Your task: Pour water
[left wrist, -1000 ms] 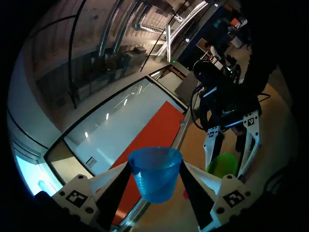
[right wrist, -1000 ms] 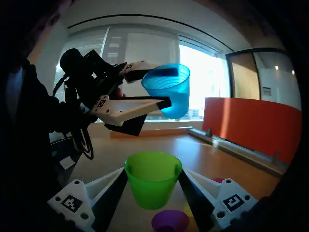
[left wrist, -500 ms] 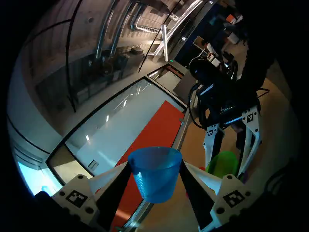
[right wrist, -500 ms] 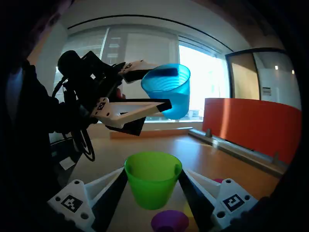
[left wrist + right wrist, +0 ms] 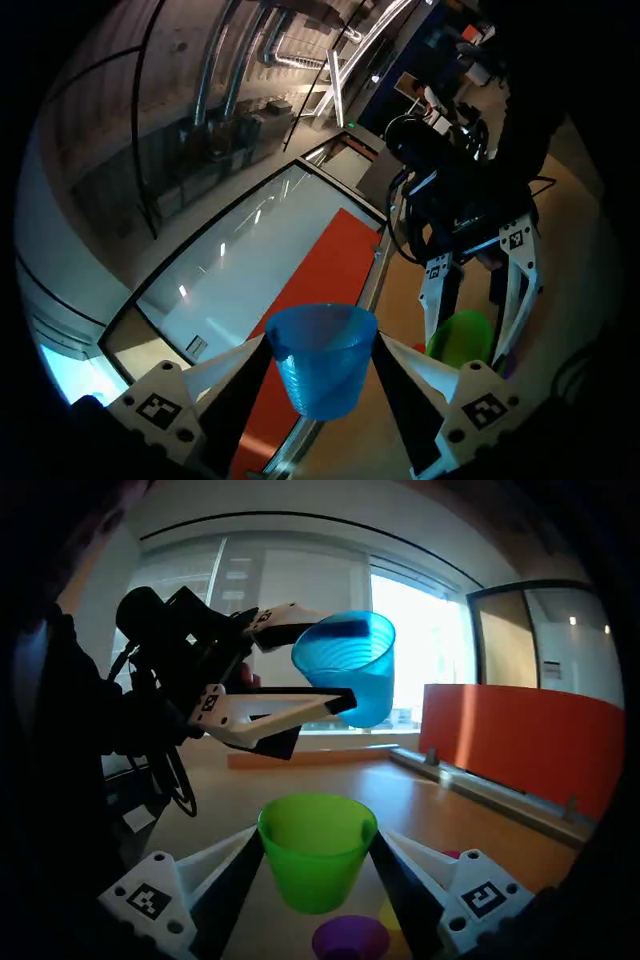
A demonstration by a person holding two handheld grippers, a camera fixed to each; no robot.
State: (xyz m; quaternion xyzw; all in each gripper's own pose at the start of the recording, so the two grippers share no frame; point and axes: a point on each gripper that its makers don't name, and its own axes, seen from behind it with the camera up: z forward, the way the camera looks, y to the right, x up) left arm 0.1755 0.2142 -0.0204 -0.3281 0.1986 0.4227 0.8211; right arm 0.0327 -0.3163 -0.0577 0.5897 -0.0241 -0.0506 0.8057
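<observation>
A translucent blue cup (image 5: 322,358) sits between the fingers of my left gripper (image 5: 322,376), which is shut on it. In the right gripper view that blue cup (image 5: 349,666) hangs high in the air, tilted slightly, with the left gripper (image 5: 320,660) holding it from the left. My right gripper (image 5: 318,864) is shut on a green cup (image 5: 317,850), held upright below the blue one. The left gripper view shows the green cup (image 5: 460,338) between the right gripper's fingers (image 5: 474,320), lower right. No water can be made out in either cup.
A wooden table (image 5: 416,800) lies below, with a purple cup (image 5: 350,939) just beneath the green one and a small pink thing (image 5: 452,854) to the right. An orange partition (image 5: 528,740) stands at the right, bright windows behind. A dark-sleeved arm (image 5: 72,712) fills the left.
The left gripper with the blue cup has tipped a little further and drifted slightly left in the right gripper view. The green cup stays put.
</observation>
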